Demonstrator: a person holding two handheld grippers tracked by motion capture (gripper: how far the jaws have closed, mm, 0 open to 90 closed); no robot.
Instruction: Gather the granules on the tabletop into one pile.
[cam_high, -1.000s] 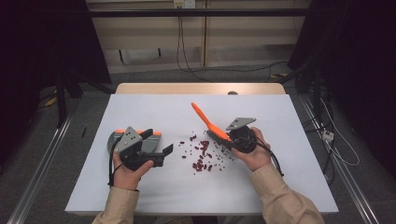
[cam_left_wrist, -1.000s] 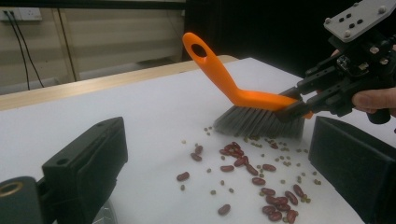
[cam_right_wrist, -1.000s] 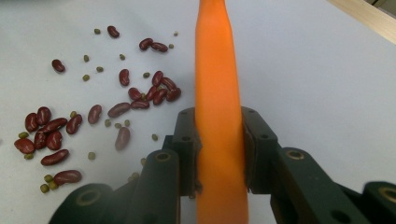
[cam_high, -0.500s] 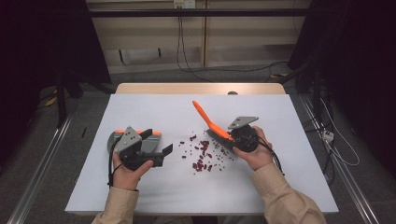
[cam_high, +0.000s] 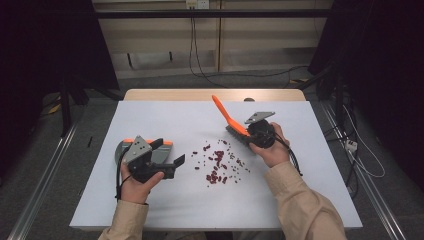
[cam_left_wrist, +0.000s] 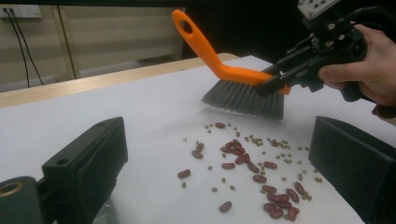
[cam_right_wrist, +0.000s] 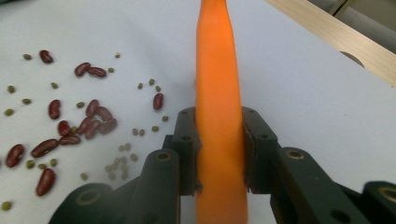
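Two grippers over the white tabletop (cam_high: 150, 210). Right gripper (cam_high: 246, 133) sits right of centre, its jaws clamped on the orange back of a hand brush (cam_high: 229, 120); in the right gripper view the orange handle (cam_right_wrist: 218, 93) runs straight up between both pads. Brush handle tilts up toward the far left, grey bristles (cam_left_wrist: 243, 98) pointing down at the tabletop, just at the far right edge of the spill. Whether the bristles touch the surface cannot be told. Scattered red beans (cam_high: 216, 165) and small green beans (cam_left_wrist: 275, 151) lie mid-tabletop, between the two grippers. Left gripper (cam_high: 172, 162) rests at near left, jaws wide apart with nothing between them, facing the beans. A grey dustpan (cam_high: 122, 150) with an orange edge lies under it.
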